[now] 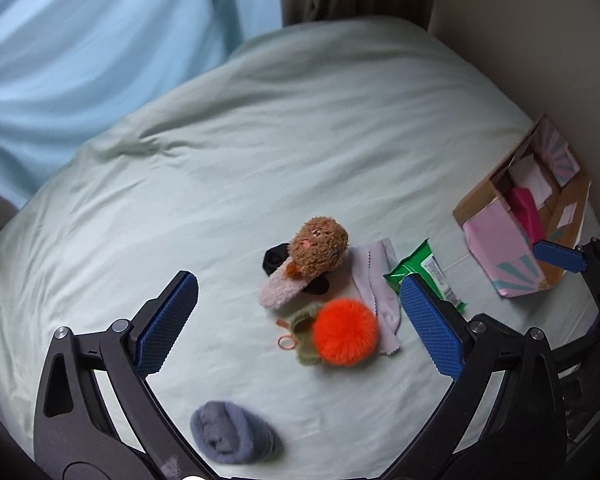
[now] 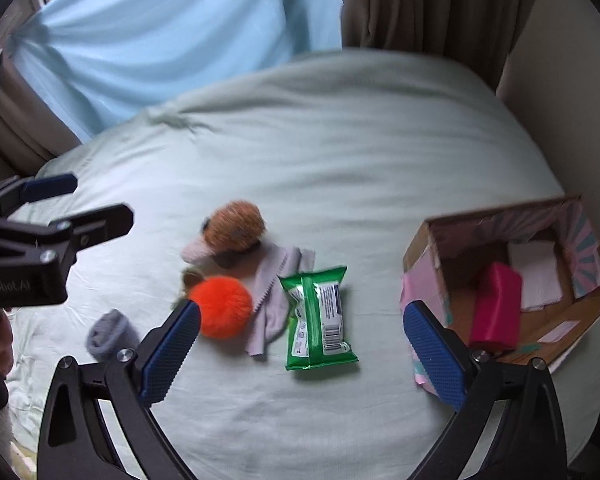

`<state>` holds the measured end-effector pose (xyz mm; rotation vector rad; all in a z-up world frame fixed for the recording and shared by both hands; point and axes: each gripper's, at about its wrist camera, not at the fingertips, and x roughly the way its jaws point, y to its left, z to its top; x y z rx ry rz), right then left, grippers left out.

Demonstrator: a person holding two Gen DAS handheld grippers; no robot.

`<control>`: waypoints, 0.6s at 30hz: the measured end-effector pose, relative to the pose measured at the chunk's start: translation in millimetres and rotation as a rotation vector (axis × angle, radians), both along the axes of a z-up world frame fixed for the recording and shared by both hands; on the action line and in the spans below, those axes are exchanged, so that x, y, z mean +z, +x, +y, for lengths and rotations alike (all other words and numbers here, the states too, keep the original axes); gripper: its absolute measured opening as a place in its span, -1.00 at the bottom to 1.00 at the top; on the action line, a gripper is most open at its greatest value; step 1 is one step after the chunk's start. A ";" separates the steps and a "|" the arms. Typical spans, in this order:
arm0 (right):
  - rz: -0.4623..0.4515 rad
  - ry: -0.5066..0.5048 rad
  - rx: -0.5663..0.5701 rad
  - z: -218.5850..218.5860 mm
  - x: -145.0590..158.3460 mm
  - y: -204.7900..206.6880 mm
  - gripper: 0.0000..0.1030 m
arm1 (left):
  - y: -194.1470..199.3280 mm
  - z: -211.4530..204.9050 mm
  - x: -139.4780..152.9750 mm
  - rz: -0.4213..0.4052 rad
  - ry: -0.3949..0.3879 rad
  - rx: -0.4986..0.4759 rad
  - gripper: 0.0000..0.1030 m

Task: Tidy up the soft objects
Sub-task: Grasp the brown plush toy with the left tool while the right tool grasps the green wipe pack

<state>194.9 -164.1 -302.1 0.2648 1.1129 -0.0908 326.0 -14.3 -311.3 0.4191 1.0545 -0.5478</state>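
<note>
Both the left claw [image 1: 300, 320] and right claw [image 2: 302, 346] hover spread and empty; beside the orange pompom [image 1: 345, 332], the overlapping cloth [image 1: 376, 292] (thin, limp) could snag and drag along.

Plush toy [image 2: 236, 227] behind pompom [image 2: 222, 306], wipes packet [image 2: 320, 322] between pompom and box [image 2: 500, 276]

Fuzzy brown plush toy [image 1: 319, 245] lies atop pale pink fleecy slipper [image 1: 278, 290]. Fluffy orange pompom [image 1: 345, 332] sits just below, touching crumpled lilac-grey cloth [image 1: 380, 288]. Rolled grey-blue sock [image 1: 231, 436] lies apart. Open pink-patterned cardboard box [image 2: 424, 248] holds a magenta block [image 2: 496, 308].
</note>
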 end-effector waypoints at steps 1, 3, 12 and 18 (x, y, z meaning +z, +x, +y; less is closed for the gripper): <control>0.012 0.005 -0.007 -1.0 -6.8 2.1 0.94 | 4.2 -8.7 -12.1 0.006 0.018 -0.024 0.94; 0.035 0.014 -0.023 -5.0 -23.7 7.2 0.89 | 8.7 -22.9 -31.5 0.011 0.055 -0.066 0.81; 0.097 0.018 -0.030 -13.5 -86.0 31.7 0.63 | 18.4 -64.7 -106.3 -0.044 0.216 -0.233 0.57; 0.131 0.028 -0.003 -11.4 -112.2 39.5 0.46 | 30.7 -70.6 -132.4 -0.013 0.246 -0.260 0.35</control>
